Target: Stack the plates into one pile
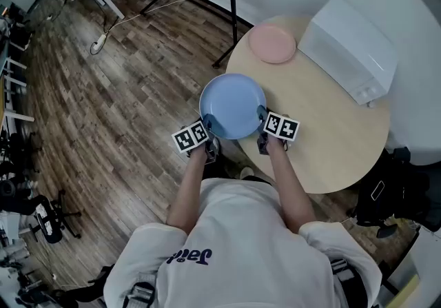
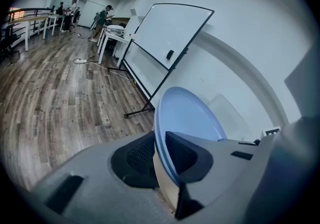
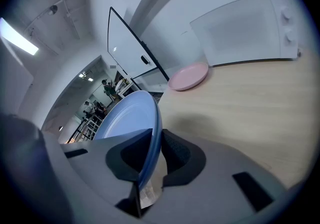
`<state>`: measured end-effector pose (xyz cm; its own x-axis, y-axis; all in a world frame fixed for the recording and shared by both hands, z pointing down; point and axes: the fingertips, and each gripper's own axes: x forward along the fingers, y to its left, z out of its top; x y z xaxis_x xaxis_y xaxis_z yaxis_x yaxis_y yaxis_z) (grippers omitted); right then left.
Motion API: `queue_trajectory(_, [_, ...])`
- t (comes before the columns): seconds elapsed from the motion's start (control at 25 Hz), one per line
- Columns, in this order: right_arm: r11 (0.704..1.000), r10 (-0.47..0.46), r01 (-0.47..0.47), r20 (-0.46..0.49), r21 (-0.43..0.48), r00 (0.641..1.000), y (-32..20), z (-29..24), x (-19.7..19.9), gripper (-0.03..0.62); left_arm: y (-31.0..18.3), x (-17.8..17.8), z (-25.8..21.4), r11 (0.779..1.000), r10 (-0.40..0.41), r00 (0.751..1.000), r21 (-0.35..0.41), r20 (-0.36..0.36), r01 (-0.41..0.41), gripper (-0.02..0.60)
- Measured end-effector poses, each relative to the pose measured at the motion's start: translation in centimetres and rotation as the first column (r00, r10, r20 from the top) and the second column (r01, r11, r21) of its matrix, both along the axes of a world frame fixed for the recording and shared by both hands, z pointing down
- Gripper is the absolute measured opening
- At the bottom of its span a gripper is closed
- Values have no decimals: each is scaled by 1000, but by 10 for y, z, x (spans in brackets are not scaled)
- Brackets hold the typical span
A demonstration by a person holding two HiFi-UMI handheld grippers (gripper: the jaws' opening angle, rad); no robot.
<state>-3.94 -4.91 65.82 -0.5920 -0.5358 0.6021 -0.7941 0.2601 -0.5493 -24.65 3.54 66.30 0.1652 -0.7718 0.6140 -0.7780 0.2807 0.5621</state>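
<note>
Seen from above, a person in a white shirt reaches both forearms forward. The left gripper (image 1: 209,122) and right gripper (image 1: 262,117) each clamp narrowly on opposite near edges of a round light-blue plate (image 1: 233,105). In each gripper view the plate's rim sits pinched between the two dark jaw pads. The plate faces up and is held between the two tools at the near left edge of a round light-wood table (image 1: 331,134), partly over the tabletop and partly over the wood-plank floor (image 1: 103,114). Farther back on the table, well apart from the blue plate, a smaller round pink plate (image 1: 272,43) lies flat. Just beside it to the right stands a white box-shaped appliance (image 1: 348,48). Beyond the table, a whiteboard on a black stand (image 2: 165,42) leans by a white wall
</note>
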Motion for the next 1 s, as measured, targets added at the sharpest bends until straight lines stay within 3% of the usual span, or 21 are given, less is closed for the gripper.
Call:
queue_trajectory(0.16, [1000,23,-23,12,-2,1000,-25,3,-27,58,-27,-27,8,1000,17,1000,12,-13,-17,71])
queue_trajectory(0.36, [995,98,-97,-14,5,995,-74,11,-70,58,-93,-76,14,994,105,994,17,-7,-105,71])
queue_trajectory(0.68, [964,260,-259,-2,53,966,-151,-9,-139,58,-209,-154,-8,962,269,963,55,-1,-268,69])
queue_trajectory(0.84, [938,342,-341,2,64,940,-172,-15,-140,60,-255,-157,-15,934,350,937,77,-15,-348,66])
queue_trajectory(1.0, [913,404,-402,-12,71,915,-193,-13,-114,63,-295,-130,-13,904,423,905,78,-36,-420,64])
